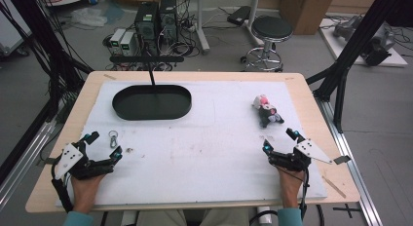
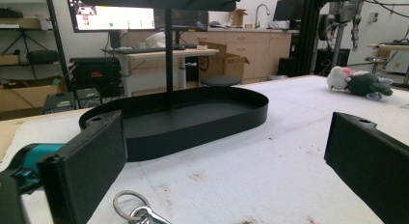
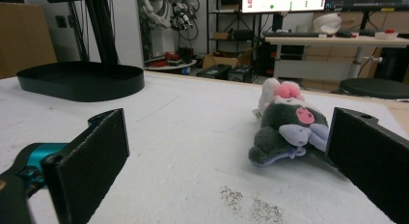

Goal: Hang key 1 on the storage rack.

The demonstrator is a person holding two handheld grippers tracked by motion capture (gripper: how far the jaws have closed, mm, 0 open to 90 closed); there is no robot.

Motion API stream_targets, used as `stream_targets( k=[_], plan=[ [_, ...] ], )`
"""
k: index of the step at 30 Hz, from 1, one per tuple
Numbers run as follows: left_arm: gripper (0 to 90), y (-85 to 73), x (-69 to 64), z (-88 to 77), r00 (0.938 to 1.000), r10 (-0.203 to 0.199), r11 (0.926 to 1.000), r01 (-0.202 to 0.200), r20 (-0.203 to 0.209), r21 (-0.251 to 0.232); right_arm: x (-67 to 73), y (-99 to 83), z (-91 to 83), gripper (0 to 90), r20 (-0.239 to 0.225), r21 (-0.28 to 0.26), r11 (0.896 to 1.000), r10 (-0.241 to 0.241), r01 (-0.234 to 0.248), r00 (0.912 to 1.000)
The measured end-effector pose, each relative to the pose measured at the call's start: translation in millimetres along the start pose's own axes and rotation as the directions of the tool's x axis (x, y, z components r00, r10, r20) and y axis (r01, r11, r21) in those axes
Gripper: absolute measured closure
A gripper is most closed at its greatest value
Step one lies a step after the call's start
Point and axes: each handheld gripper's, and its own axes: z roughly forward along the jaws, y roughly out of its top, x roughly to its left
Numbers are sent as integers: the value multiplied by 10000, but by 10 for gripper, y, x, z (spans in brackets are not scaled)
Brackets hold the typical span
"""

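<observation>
my left gripper (image 1: 103, 149) rests at the near left of the white mat, jaws spread wide with nothing between them, and just beyond its tips lies a small metal key ring (image 1: 113, 138) with a clasp, flat on the mat; in the left gripper view the key ring (image 2: 136, 210) sits low between my jaws, near but not touched. my right gripper (image 1: 279, 141) rests at the near right, jaws also spread and empty, pointing toward the plush toy (image 1: 266, 110) that lies on its side a little farther out on the right of the mat. in the right gripper view the plush toy (image 3: 289, 130) is dark grey with a white head end, a pink tuft and pale lilac limbs, soft and lumpy, lying just ahead of my right-hand jaw. far left stands the black oval tray (image 1: 127, 111) with its upright post and crossbar, well apart from both things. as i judge it, the ring is the risky one: it is thin and lies flat, so the pads could skate over it or push it along the mat if i come in too high or too level. the toy could squash and roll out if i pinch only a limb, and its loose parts might snag on the tray rim.
</observation>
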Motion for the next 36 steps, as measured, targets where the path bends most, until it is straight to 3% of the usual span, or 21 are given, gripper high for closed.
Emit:
stream_targets(
  k=[11, 22, 27, 33, 36],
  plan=[
    [17, -1, 2, -1, 10000, 0, 10000, 0, 8, -26, -81, 292, -6, 8, 276, 283, 9990, -357, 349, 9990],
    [17, -2, 1, 0, 10000, -2, 10000, 2, -5, -46, -352, 742, 130, 8, 347, 1450, 9889, -371, 317, 9987],
    [17, -1, -1, 0, 10000, 20, 10000, -20, -6, -37, -469, 919, 277, 8, 62, 2155, 9761, -296, 276, 9995],
    [17, -1, -2, 1, 10000, 17, 10000, -17, -3, -43, -543, 1082, 435, 7, -123, 2855, 9568, -537, 549, 9985],
    [17, -1, 0, 0, 10000, 16, 10000, -16, -8, -34, -617, 1196, 568, 8, -295, 3391, 9387, -548, 616, 9981]
  ],
)
